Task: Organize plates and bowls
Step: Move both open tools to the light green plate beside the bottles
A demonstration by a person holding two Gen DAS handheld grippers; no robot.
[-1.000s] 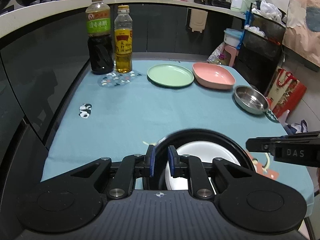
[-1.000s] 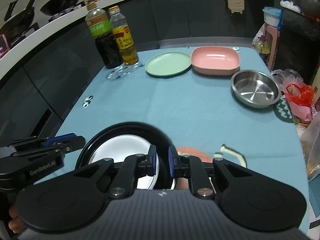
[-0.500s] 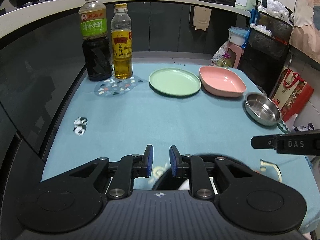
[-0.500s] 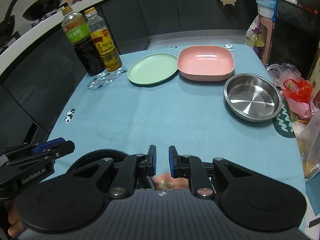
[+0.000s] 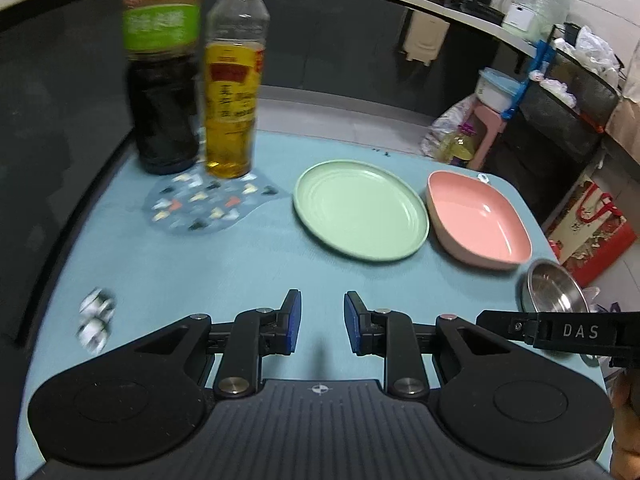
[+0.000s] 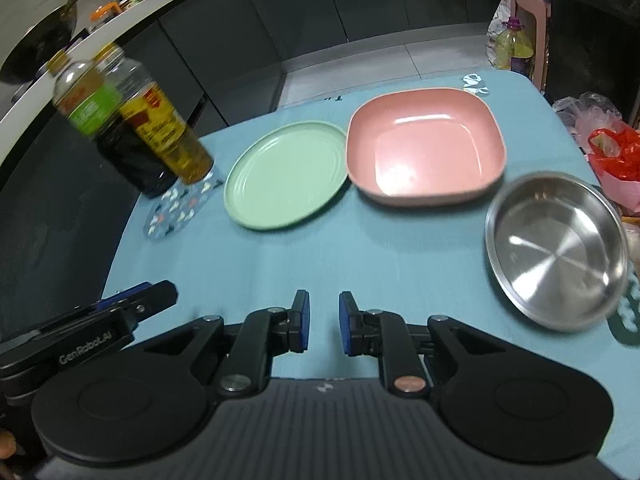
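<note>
On the blue tablecloth lie a round green plate (image 5: 360, 210) (image 6: 284, 174), a square pink dish (image 5: 480, 220) (image 6: 424, 148) touching its right side, and a steel bowl (image 5: 554, 288) (image 6: 556, 248) further right. My left gripper (image 5: 322, 300) hovers over bare cloth short of the green plate; its jaws are opening with nothing between them. My right gripper (image 6: 324, 300) is shut and empty, in front of the gap between plate and dish. Each gripper shows at the edge of the other's view, the left gripper (image 6: 160, 296) and the right gripper (image 5: 486, 319).
A dark sauce bottle (image 5: 164, 80) and an oil bottle (image 5: 232, 80) stand at the back left by a patterned coaster mat (image 5: 200, 208). Dark cabinets curve around the left side. Bags and a pink stool (image 5: 488, 120) sit on the floor beyond the right edge.
Both grippers moved forward over the table toward the far dishes. The black-rimmed plate with the white plate has dropped out of view below. The left jaws have spread wider.
</note>
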